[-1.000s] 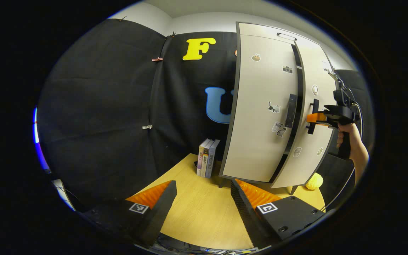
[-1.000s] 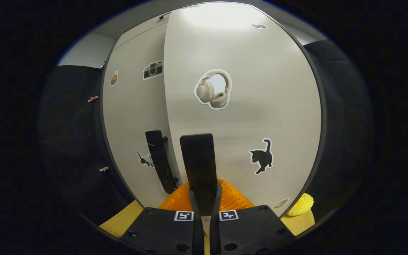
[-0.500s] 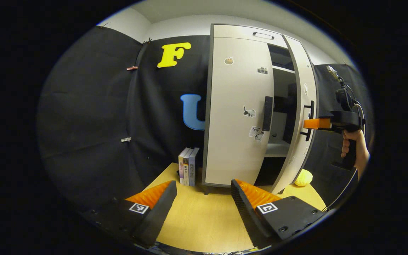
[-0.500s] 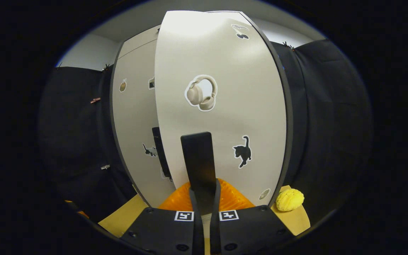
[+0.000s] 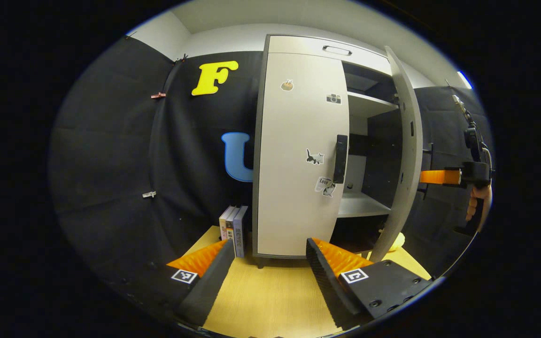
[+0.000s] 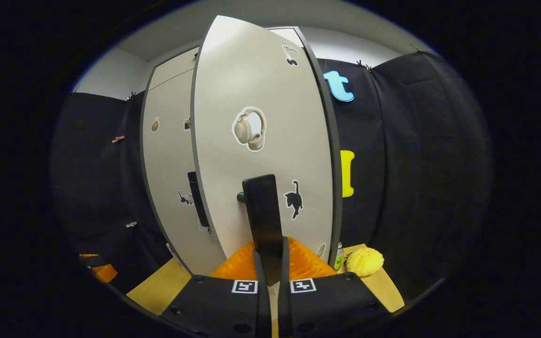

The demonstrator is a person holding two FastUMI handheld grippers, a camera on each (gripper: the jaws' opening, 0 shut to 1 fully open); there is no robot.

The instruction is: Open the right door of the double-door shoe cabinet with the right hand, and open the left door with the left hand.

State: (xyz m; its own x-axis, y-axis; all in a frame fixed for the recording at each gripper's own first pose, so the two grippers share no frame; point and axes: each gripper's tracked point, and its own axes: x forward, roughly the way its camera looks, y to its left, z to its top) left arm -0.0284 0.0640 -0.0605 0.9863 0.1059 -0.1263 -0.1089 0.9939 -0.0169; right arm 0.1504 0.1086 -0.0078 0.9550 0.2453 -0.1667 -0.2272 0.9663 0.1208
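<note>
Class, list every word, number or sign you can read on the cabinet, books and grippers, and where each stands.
"Love", faintly, on a small sticker low on the pale shut left door.
Spines of the three upright books: too small to read.
Square markers on the left gripper: coded patterns, no words.

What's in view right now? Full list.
Cabinet: 1, pale with dark edging, on table.
Right door: 1, pale, swung open.
Left door: 1, pale, shut.
Handles: 2, black, one per door.
Books: 3, upright, left of cabinet.
Ball: 1, yellow, right of cabinet.
Table: 1, light wood.
Left gripper: open, apart from cabinet.
Right gripper: shut on right door's handle.
Hand: 1, holds right gripper.
</note>
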